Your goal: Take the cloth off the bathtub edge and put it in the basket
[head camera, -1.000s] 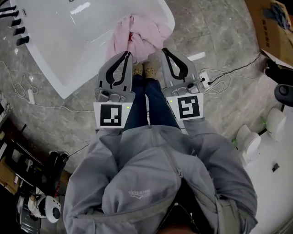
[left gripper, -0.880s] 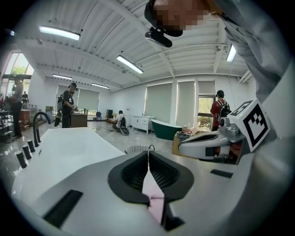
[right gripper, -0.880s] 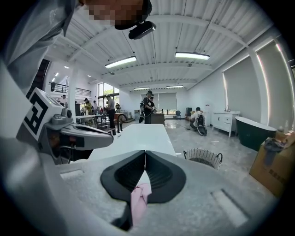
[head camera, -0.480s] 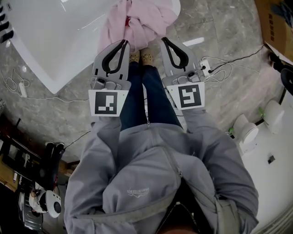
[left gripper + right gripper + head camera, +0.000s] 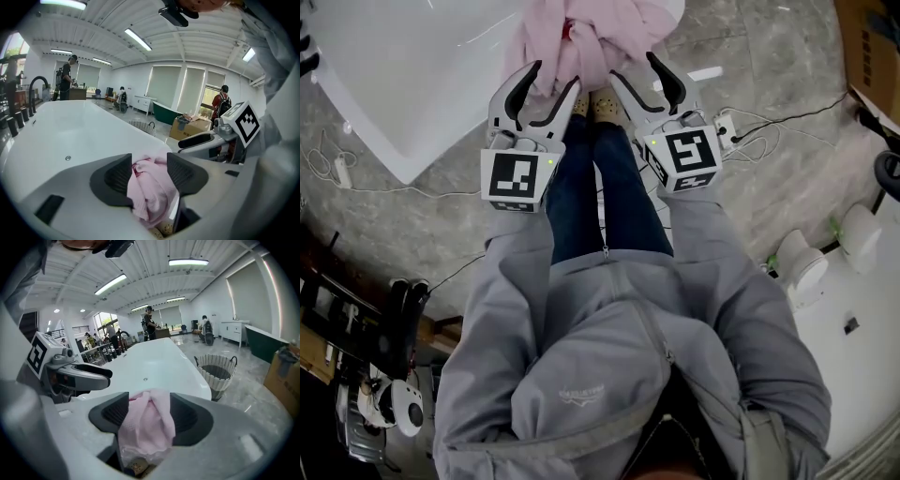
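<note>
A pink cloth (image 5: 591, 37) is draped over the rim of the white bathtub (image 5: 412, 84), at the end nearest the person. The left claw (image 5: 555, 75) and the right claw (image 5: 633, 67) are held side by side at that end of the bathtub. The jaws of each have just been opening and are set moderately apart, with the cloth seen between them, unclamped. A basket (image 5: 216, 371) is stood on the floor beside the bathtub

Long ceiling strip lights (image 5: 188, 262) brighten both fisheye gripper views, corners black; the head view is dimmer, glare streaking the glossy white bathtub (image 5: 403, 75).
</note>
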`<state>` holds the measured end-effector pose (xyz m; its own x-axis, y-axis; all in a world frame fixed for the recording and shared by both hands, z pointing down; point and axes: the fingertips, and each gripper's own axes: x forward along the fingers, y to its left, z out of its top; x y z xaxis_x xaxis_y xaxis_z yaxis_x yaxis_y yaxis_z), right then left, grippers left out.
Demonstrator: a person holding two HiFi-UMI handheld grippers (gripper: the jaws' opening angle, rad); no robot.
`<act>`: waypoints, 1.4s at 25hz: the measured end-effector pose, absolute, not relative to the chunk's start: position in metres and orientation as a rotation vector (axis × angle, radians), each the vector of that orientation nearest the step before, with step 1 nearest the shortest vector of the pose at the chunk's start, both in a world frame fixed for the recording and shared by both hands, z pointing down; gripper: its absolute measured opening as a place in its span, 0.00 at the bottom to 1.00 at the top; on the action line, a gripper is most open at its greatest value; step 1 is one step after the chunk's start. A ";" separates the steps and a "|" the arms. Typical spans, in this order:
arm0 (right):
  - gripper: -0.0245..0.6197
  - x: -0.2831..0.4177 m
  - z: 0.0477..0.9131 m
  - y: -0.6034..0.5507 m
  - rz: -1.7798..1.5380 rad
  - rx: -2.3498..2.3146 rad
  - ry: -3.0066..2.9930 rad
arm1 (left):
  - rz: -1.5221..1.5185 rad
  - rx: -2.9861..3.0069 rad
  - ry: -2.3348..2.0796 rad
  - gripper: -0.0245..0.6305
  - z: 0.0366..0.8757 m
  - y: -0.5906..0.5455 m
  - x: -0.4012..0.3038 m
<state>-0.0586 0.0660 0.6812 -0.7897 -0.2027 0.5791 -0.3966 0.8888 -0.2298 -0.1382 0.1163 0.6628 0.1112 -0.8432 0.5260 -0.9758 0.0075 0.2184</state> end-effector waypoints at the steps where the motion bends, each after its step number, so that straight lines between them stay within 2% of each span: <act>1: 0.46 -0.057 0.686 0.066 0.471 0.428 -2.476 | 0.344 1.868 -1.759 0.38 0.666 0.117 -0.139; 5: 0.66 -0.049 0.709 0.067 0.484 0.396 -2.408 | 0.398 1.868 -1.674 0.45 0.686 0.118 -0.138; 11: 0.76 -0.041 0.749 0.059 0.562 0.387 -2.312 | 0.534 1.805 -1.530 0.52 0.731 0.126 -0.136; 19: 0.78 -0.042 0.789 0.055 0.736 0.288 -2.218 | 0.605 1.711 -1.412 0.57 0.767 0.137 -0.137; 31: 0.78 -0.063 0.790 0.076 0.859 0.213 -2.183 | 0.720 1.735 -1.237 0.56 0.782 0.133 -0.121; 35: 0.73 -0.068 0.780 0.084 0.921 0.177 -2.199 | 0.737 1.775 -1.214 0.56 0.780 0.127 -0.117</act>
<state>-0.0676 0.0840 0.7798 -0.7217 0.1446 0.6769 -0.3810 0.7335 -0.5629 -0.1172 0.1273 0.7800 0.3574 -0.4391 0.8243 -0.9339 -0.1763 0.3110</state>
